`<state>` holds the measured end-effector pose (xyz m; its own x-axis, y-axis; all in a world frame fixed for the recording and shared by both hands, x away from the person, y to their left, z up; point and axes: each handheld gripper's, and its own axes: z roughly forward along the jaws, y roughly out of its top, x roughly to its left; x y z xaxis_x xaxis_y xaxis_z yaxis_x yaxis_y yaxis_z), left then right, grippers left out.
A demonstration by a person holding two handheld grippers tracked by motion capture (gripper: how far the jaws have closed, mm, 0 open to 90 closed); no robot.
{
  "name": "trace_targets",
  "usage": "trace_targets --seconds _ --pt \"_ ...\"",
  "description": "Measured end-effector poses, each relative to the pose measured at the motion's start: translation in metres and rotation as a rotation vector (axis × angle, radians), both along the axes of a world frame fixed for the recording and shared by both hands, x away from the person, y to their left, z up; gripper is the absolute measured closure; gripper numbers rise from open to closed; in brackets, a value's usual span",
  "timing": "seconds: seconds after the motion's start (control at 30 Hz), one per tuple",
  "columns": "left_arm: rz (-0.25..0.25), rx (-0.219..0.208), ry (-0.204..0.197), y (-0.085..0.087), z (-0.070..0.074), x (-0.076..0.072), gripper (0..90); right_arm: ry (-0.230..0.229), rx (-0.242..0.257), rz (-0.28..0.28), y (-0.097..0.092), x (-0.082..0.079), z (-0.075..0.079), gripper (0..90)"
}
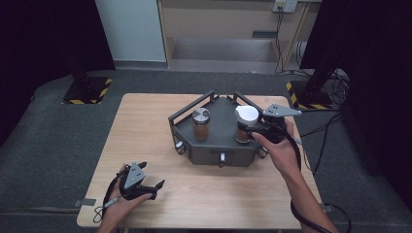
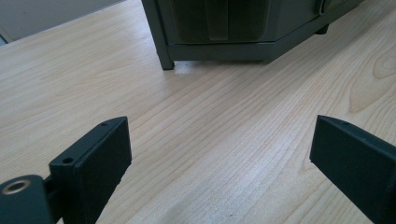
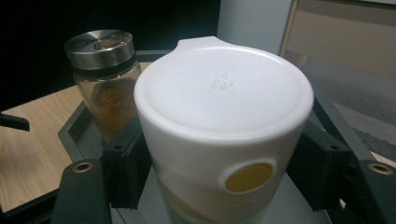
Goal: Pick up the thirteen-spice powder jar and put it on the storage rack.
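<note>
Right tongs [image 1: 248, 127] clamped on a white-capped jar [image 1: 245, 124], one black pad pressed to each flank of the cap in the right gripper view [image 3: 224, 135], pads [image 3: 126, 168] set just under the cap's rim. Round yellow spot on the cap's front face; small cluster of raised dots on its flat top; a lip jutting from the far rim. Brown contents visible through the glass below the cap in the high view. Held by the right hand [image 1: 279, 148], forearm reaching in from the bottom right, cable trailing down along it.

Jar standing upright on the right side of a dark grey tray [image 1: 221, 141] with low railed walls and angled corners. To the left of it on the same tray, well apart, a glass spice jar [image 1: 200, 124] with a metal lid, also upright, brown powder inside; seen beyond the white cap at upper left in the right gripper view [image 3: 105, 79].

Left tongs [image 1: 145, 184] released, jaws spread wide over bare wood in the left gripper view [image 2: 219, 144], gripping nothing. Resting low near the front left of the worktop [image 1: 145, 136], held in the left hand [image 1: 124, 199], well apart from the tray. Tray's front wall and a foot visible ahead in that view [image 2: 210, 46].

Light wood-grain worktop on grey carpet [image 1: 48, 141].
</note>
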<state>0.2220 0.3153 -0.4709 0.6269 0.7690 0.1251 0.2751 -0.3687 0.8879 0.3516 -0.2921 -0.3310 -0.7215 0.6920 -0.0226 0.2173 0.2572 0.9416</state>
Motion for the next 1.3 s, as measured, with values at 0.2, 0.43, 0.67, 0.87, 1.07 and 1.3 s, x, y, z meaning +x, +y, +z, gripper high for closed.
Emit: trace_targets --seconds 0.2,0.43,0.67,0.87,1.07,1.3 --pt "0.004 -0.001 0.002 0.001 -0.001 0.000 4.4 0.000 -0.006 0.000 0.000 0.000 0.001 30.2" --pt "0.001 0.001 0.003 0.000 -0.001 0.000 4.4 0.004 -0.010 0.005 0.000 0.001 0.003 30.0" --pt "-0.001 0.003 0.006 0.000 -0.001 0.001 4.5 0.025 -0.006 0.009 -0.001 0.004 0.005 21.0" --pt "0.000 0.002 0.005 0.000 -0.001 0.001 4.4 0.042 -0.001 0.010 -0.003 0.004 0.006 11.3" --pt "0.002 0.003 0.004 0.001 -0.001 0.000 4.4 0.048 -0.005 0.002 -0.007 -0.002 0.010 5.3" --pt "0.000 0.006 0.004 0.000 -0.001 0.000 4.4 0.048 -0.004 0.002 -0.013 -0.009 0.013 3.8"
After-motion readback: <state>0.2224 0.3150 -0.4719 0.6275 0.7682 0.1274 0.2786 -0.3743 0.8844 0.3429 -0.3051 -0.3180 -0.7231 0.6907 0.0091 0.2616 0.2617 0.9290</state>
